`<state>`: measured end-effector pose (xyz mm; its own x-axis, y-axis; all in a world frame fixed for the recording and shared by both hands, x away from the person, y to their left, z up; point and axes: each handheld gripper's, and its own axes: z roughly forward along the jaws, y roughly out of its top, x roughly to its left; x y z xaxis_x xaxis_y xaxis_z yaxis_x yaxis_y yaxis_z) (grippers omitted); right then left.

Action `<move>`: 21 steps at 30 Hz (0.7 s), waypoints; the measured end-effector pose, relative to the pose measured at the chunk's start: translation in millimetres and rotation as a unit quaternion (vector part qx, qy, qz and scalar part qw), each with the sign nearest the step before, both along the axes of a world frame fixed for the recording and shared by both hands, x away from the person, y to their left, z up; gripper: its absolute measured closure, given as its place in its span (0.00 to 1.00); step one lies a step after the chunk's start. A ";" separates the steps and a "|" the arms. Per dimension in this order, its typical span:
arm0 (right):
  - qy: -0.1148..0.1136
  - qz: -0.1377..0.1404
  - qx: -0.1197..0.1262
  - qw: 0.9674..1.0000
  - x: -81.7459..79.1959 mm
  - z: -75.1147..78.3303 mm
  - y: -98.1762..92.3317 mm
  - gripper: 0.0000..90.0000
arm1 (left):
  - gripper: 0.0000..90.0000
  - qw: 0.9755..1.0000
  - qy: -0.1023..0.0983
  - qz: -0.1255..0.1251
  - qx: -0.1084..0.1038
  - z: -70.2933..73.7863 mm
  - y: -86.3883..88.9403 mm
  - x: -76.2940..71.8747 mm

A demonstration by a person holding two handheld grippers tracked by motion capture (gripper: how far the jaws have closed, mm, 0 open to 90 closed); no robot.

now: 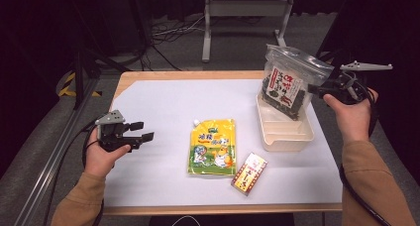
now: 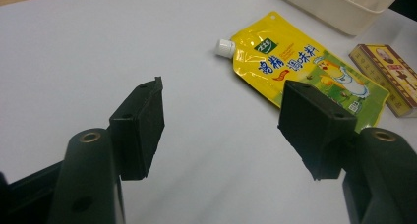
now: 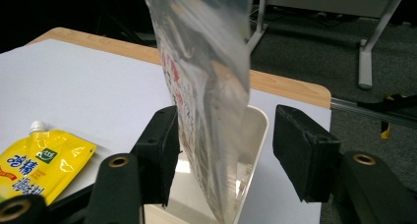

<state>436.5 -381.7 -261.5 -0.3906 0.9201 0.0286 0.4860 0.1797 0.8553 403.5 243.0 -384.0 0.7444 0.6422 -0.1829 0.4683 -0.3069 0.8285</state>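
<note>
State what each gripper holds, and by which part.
The left gripper holds nothing; its jaws stand open over bare table. The right gripper's jaws stand apart around the clear snack bag, upright in the cream tray; whether they grip it cannot be told.

In the right gripper view the clear bag runs off the top edge, its print too blurred to read, and hides part of the cream tray.
</note>
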 end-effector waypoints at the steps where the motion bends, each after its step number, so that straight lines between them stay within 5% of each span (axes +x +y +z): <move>1: -0.001 0.002 -0.001 1.000 -2.2 0.5 0.2 0.47 | 0.38 1.000 0.001 -0.001 -0.001 0.4 -1.8 1.3; 14: -0.016 0.007 -0.007 1.000 -28.5 7.0 4.1 0.43 | 0.33 1.000 -0.006 -0.015 -0.011 3.7 -17.8 10.5; 21: -0.034 0.044 -0.001 0.998 -58.7 6.1 15.4 0.43 | 0.29 1.000 -0.001 -0.021 -0.002 5.7 -31.0 13.9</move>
